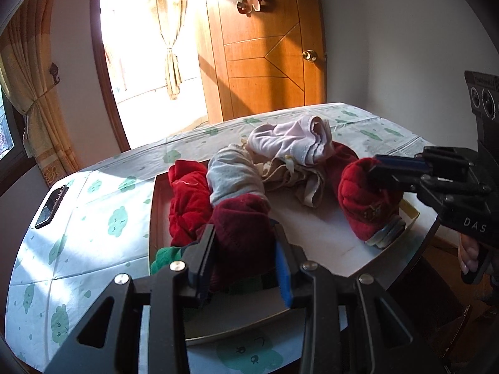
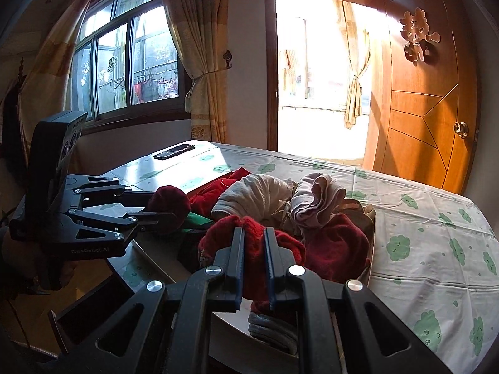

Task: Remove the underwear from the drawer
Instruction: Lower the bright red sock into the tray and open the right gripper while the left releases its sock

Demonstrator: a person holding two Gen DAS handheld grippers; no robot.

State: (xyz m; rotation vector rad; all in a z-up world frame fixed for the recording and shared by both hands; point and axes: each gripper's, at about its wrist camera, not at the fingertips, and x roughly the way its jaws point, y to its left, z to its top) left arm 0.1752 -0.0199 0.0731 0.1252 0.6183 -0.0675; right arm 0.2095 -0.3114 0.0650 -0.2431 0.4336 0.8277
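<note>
Maroon cloth point(image 1: 243, 227) is pinched between the jaws of the left hand-held gripper point(image 1: 246, 249), just above the near end of the drawer point(image 1: 157, 193), which rests on the desk point(image 1: 78, 218) with its cloud-print cover. The right hand-held gripper point(image 2: 253, 249) is pressed nearly together on a red piece point(image 2: 224, 237) at the drawer's other near corner; a striped waistband point(image 2: 274, 327) hangs below its jaws. Both pieces look lifted clear of the drawer floor, though the maroon cloth's lower edge is hidden behind the jaws.

More underwear lies heaped toward the drawer's far end: a grey piece point(image 1: 230, 174), a pale pink piece point(image 1: 290, 143) on top, beige cloth point(image 1: 296, 180) under that, and another red one point(image 1: 187, 199) against the drawer's left wall. A green scrap point(image 1: 165, 255) lies beside the maroon cloth. A phone point(image 1: 51, 207) lies on the desk well left of the drawer.

To do this step well, I judge both grips should stay firm while the pieces are carried up and outward over the drawer's walls, high enough that trailing hems do not catch the rim or drag the heap along. The red piece's hanging waistband is the likeliest part to snag. Each should be set on the cloth cover beside the drawer, away from the phone, before the jaws let go.
</note>
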